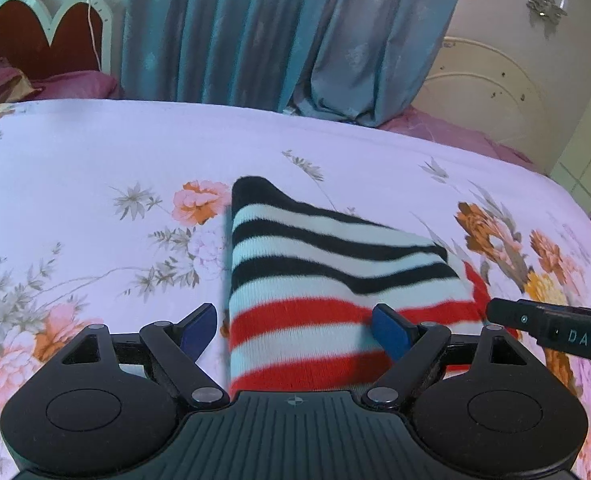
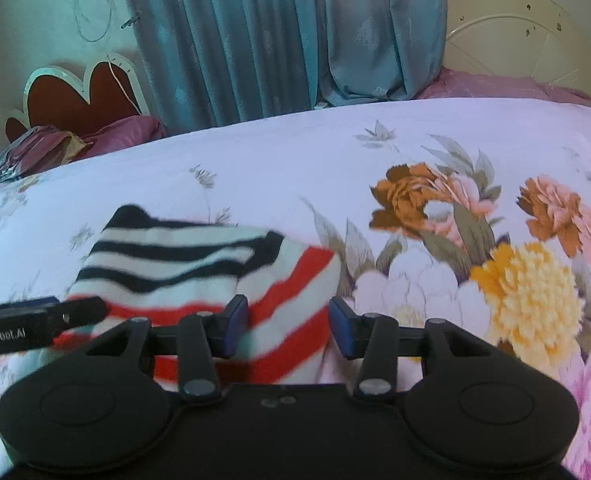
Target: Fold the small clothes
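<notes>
A small striped knit garment (image 1: 319, 280), black-and-white bands at the far end and red-and-white bands near me, lies folded over on the floral bedsheet (image 1: 95, 168). My left gripper (image 1: 295, 326) is open, its blue pads (image 1: 199, 328) standing either side of the garment's near red part. In the right wrist view the same garment (image 2: 199, 264) lies at left. My right gripper (image 2: 289, 326) is open over its right red-striped edge, holding nothing. Each gripper's body pokes into the other's view, the right one at the side of the left wrist view (image 1: 551, 328).
The bed is covered by a pale lilac sheet (image 2: 295, 152) with big flower prints. Teal curtains (image 1: 279, 32) hang behind the bed. A red headboard (image 1: 39, 36) and purple pillows (image 1: 71, 84) are at far left. A cream metal bedframe (image 2: 527, 20) stands at back right.
</notes>
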`<state>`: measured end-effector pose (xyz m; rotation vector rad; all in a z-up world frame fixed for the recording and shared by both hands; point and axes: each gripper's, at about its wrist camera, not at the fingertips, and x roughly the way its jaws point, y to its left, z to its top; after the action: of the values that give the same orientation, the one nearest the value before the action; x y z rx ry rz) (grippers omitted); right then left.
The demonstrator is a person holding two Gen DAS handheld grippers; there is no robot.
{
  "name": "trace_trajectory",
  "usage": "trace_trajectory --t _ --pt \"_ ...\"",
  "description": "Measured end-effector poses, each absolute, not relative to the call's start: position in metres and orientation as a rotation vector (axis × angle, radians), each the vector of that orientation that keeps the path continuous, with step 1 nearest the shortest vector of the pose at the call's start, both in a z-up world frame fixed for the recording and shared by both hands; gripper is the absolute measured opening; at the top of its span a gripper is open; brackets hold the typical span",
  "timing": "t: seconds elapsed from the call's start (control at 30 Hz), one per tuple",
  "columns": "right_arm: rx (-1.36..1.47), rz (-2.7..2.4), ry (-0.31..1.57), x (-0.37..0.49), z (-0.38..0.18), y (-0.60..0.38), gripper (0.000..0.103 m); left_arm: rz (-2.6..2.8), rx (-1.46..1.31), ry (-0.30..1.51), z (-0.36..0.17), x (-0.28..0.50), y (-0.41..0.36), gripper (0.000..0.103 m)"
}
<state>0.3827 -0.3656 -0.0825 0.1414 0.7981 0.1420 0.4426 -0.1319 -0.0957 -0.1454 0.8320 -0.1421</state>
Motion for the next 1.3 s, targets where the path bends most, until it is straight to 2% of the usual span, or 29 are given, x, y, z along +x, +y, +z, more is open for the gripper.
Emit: trace_trajectory --t 0.17,0.47,0.87,1.17,1.3 --pt "0.129 0.134 0.804 0.362 -0.086 -0.364 0.040 -0.150 -0.155 0.842 -0.097 0.426 -0.131 0.084" --pt "0.143 0.096 0.835 0.352 -0.095 -0.367 0.039 -0.153 -0.141 0.850 -0.102 0.414 -0.133 0.084" --pt "0.107 0.191 0.799 0.288 -0.071 -0.366 0.025 -0.213 -0.135 0.852 -0.091 0.362 -0.123 0.083" --pt "0.117 0.176 0.885 0.263 -0.096 -0.370 0.025 -0.213 -0.193 0.929 -0.124 0.333 -0.111 0.084" --pt "0.181 0.186 0.916 0.265 -0.102 -0.379 0.027 -0.223 -0.208 0.938 -0.122 0.334 -0.109 0.084"
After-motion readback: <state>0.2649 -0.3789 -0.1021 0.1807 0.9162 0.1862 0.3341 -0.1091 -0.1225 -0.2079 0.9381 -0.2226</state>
